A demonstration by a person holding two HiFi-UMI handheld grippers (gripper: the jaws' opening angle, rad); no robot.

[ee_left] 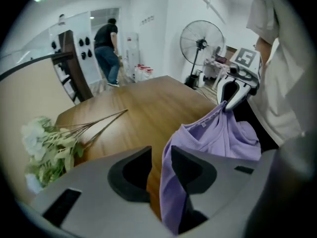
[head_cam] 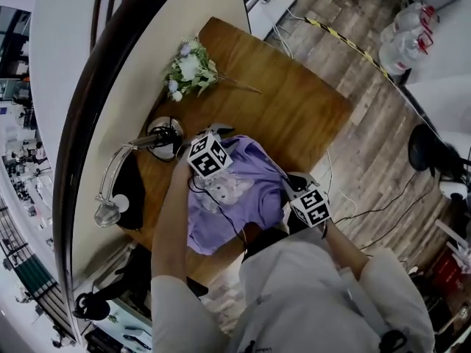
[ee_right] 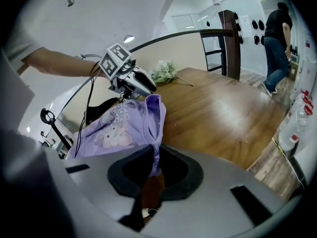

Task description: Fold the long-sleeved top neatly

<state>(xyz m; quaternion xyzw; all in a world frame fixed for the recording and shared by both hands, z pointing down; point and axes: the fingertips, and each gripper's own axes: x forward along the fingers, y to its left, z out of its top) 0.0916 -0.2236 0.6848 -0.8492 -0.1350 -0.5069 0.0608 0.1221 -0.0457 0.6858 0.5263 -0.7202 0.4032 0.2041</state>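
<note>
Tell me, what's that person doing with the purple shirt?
A person is folding a purple top on a wooden table. The right hand-held gripper is shut on one edge of it. The left hand-held gripper has another edge between its open jaws, not pinched yet.

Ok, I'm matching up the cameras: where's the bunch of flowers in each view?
Head view: flower bunch upper left of centre.
Left gripper view: lower left edge.
Right gripper view: small, above centre.
Shared landmark: the purple top, in all three.
</note>
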